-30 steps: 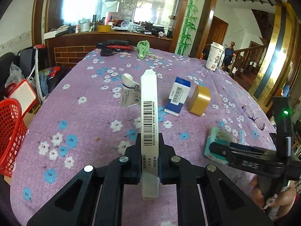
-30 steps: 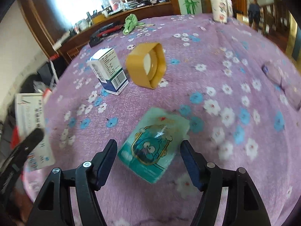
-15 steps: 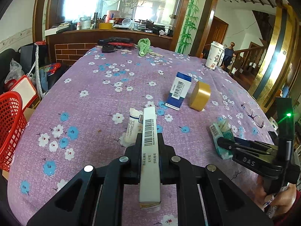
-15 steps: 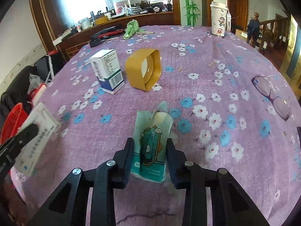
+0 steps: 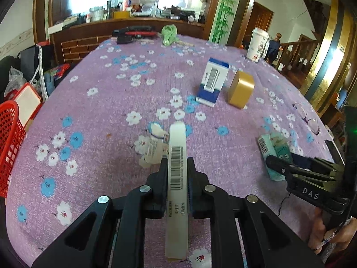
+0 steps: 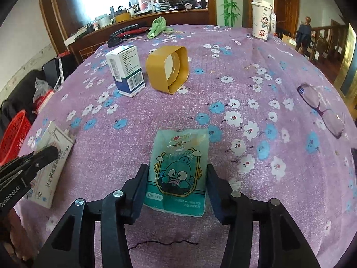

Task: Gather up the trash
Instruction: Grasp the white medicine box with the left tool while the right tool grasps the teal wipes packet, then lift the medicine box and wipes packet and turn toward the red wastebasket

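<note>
My left gripper (image 5: 177, 163) is shut on a long white barcoded box (image 5: 177, 147), held on edge low over the purple flowered tablecloth (image 5: 107, 156). A crumpled white tube (image 5: 154, 147) lies just beyond and left of the box. In the right wrist view a teal cartoon tissue pack (image 6: 180, 156) lies flat between the fingers of my right gripper (image 6: 176, 168). Its jaws are opening, with the pads right at the pack's side edges and not squeezing it. The left gripper (image 6: 44, 154) and its box (image 6: 51, 163) show at that view's left edge.
A blue-and-white carton (image 6: 126, 69) and a yellow square ring (image 6: 167, 69) stand mid-table. Glasses (image 6: 321, 109) lie at the right, a paper cup (image 6: 261, 20) and a green cloth (image 6: 157, 25) at the back. A red basket (image 5: 9, 143) sits off the table's left edge.
The right gripper closed on the tissue pack and squeezed it narrow, then widened, and the pack lies flat again. The left gripper tipped down with the white box, now over the tube.
</note>
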`<state>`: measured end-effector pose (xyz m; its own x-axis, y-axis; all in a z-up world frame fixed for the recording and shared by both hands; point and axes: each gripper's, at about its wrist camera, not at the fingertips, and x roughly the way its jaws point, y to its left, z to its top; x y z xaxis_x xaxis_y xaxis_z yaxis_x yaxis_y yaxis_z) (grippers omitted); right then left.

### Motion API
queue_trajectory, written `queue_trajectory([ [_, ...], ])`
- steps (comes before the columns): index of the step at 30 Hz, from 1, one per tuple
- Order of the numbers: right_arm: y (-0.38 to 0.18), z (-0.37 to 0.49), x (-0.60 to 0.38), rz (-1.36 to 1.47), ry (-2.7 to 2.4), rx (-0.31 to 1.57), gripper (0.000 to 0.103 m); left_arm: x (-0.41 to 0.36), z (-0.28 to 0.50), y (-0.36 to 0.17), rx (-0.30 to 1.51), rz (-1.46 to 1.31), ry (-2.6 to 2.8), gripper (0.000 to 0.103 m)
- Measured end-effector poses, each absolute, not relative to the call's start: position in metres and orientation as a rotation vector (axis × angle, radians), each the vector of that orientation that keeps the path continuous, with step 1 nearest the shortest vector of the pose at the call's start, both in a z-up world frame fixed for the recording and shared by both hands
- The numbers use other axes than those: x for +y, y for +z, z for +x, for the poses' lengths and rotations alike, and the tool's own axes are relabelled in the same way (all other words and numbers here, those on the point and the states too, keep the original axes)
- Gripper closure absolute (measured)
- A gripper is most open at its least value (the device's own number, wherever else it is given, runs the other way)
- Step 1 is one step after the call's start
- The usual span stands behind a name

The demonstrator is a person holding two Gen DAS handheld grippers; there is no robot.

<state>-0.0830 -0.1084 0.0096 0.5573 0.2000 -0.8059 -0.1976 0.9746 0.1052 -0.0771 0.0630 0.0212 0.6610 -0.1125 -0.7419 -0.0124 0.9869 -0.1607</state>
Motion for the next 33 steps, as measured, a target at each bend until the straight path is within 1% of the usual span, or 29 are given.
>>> queue_trajectory([
  [4,0.009,-0.085,-0.106,-0.03,0.23,0.946,0.049,0.064,-0.077,0.016,0.865,-0.152,-0.049,0.086],
  [6,0.009,-0.087,-0.107,-0.028,0.228,0.944,0.051,0.064,-0.077,0.015,0.872,-0.15,-0.048,0.086],
  [8,0.01,-0.088,-0.107,-0.027,0.237,0.935,0.057,0.064,-0.079,0.013,0.877,-0.14,-0.044,0.087],
  [9,0.011,-0.089,-0.107,-0.025,0.237,0.931,0.06,0.064,-0.08,0.011,0.877,-0.137,-0.042,0.091],
  [11,0.017,-0.092,-0.107,-0.024,0.235,0.91,0.069,0.063,-0.083,0.011,0.866,-0.122,-0.034,0.091],
  [13,0.02,-0.094,-0.107,-0.008,0.247,0.907,0.072,0.061,-0.085,0.013,0.853,-0.108,-0.033,0.091],
  [21,0.034,-0.103,-0.103,0.066,0.334,0.861,0.072,0.059,-0.097,0.037,0.768,-0.103,-0.048,0.091],
  [25,0.045,-0.109,-0.098,0.067,0.358,0.83,0.072,0.058,-0.099,0.042,0.752,-0.099,-0.048,0.091],
  [33,0.046,-0.11,-0.096,0.073,0.365,0.838,0.072,0.057,-0.099,0.045,0.747,-0.097,-0.05,0.091],
])
